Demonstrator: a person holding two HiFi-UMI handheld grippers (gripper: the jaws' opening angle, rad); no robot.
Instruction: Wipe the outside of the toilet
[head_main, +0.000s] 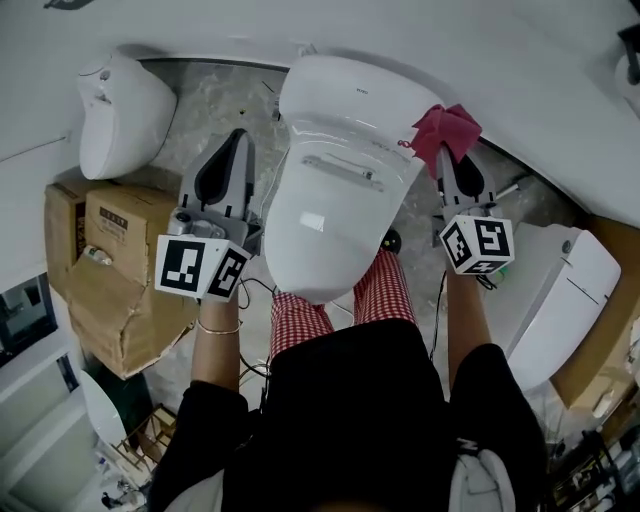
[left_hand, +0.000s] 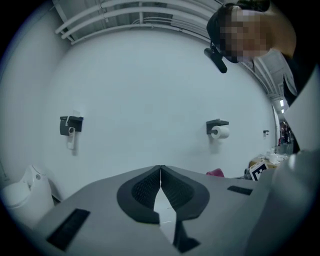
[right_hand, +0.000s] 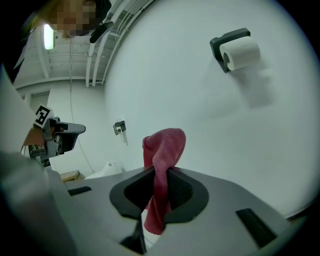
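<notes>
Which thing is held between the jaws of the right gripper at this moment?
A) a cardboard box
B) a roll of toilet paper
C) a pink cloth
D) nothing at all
C: in the right gripper view, the right gripper has its jaws closed on a pink cloth, which sticks up above the jaws and hangs down below them.

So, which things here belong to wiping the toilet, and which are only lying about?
For the job:
toilet
cloth
right gripper, jaws shut on the cloth
left gripper, jaws shut, empty

Lying about:
boxes
paper roll
second toilet
</notes>
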